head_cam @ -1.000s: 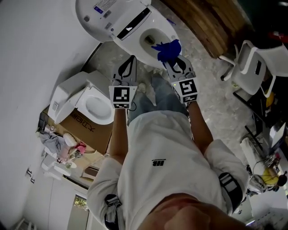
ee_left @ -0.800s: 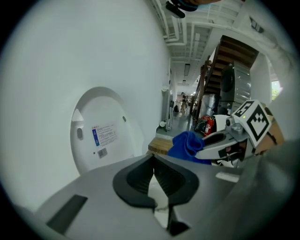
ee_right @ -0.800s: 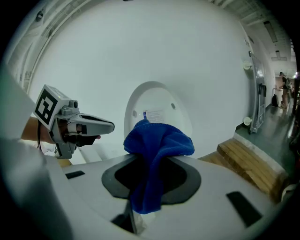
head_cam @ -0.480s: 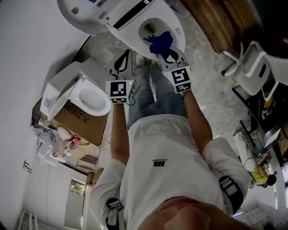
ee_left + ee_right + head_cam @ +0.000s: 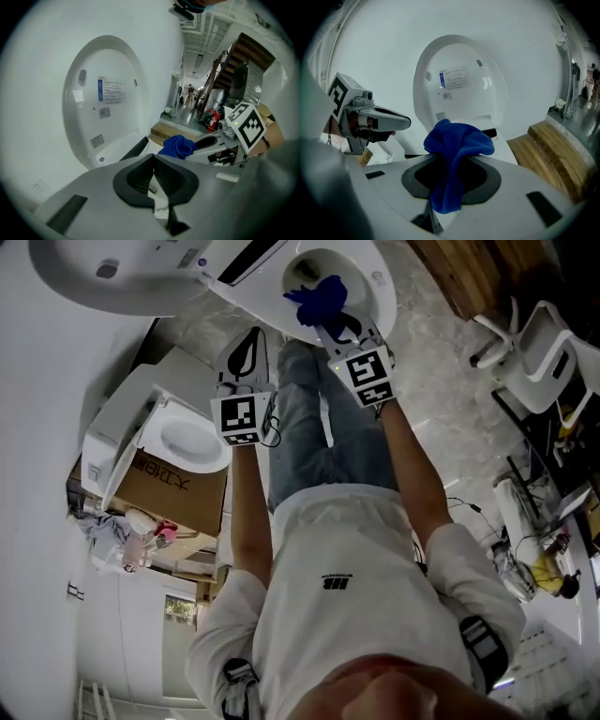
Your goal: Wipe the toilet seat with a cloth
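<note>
A white toilet stands at the top of the head view with its lid raised against the wall. My right gripper is shut on a blue cloth, which hangs over the bowl's near rim. In the right gripper view the cloth bunches out between the jaws, in front of the raised lid. My left gripper is shut and empty, held left of the bowl above the floor. In the left gripper view the lid, the cloth and the right gripper show.
A second white toilet sits on a cardboard box at the left. Wooden steps lie to the right of the toilet, and a white chair stands further right. The person's legs stand before the bowl.
Both grippers have moved forward toward the toilet. The blue cloth, held in the right gripper throughout, now lies over the bowl's rim rather than short of it.
</note>
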